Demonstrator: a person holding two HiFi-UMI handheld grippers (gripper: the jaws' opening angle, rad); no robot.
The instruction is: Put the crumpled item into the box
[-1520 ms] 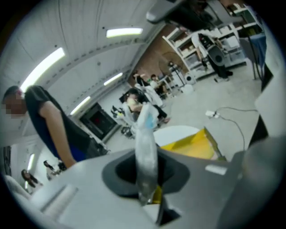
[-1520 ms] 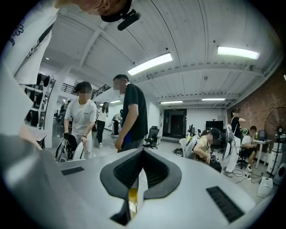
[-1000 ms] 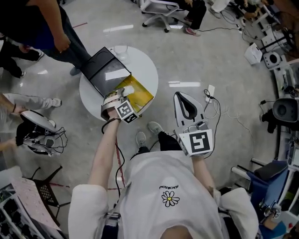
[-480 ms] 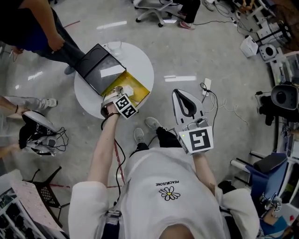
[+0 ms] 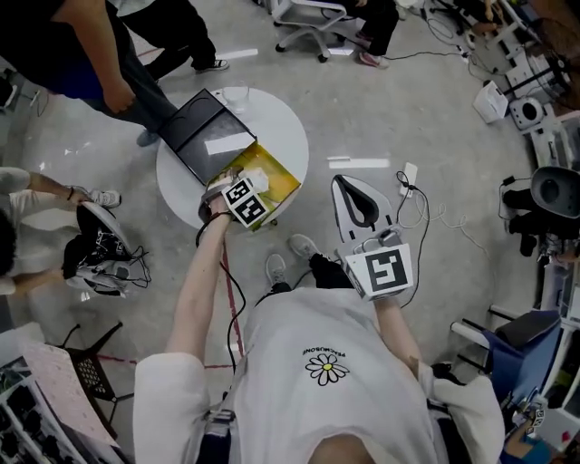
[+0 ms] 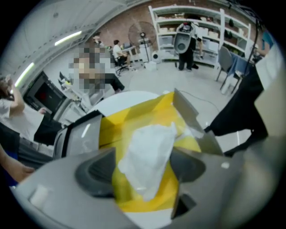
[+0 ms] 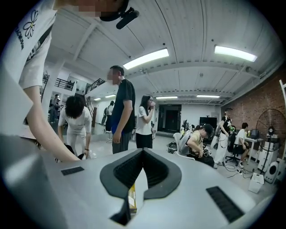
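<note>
On the round white table (image 5: pixel 283 127) stands a box with a yellow inside (image 5: pixel 281 184) and a black lid (image 5: pixel 195 131) folded back. My left gripper (image 5: pixel 241 185) hovers over the box's near edge. In the left gripper view its jaws (image 6: pixel 142 169) are opening, and the crumpled white paper (image 6: pixel 149 152) sits loose between them, over the yellow box (image 6: pixel 134 120). The same paper (image 5: pixel 256 177) shows white inside the box in the head view. My right gripper (image 5: pixel 362 205) is held off the table to the right, shut and empty, with its tips meeting (image 7: pixel 143 152).
A person (image 5: pixel 82 54) stands at the table's far left and another crouches at the left edge (image 5: pixel 27 213). A clear cup (image 5: pixel 234 94) stands on the table's far rim. Cables and a plug strip (image 5: pixel 408 181) lie on the floor to the right. Office chairs (image 5: pixel 313 23) stand beyond.
The left gripper has stayed over the yellow box, and the white paper now shows lying inside it. The right gripper has barely moved. Another person's legs have come into view at the top.
</note>
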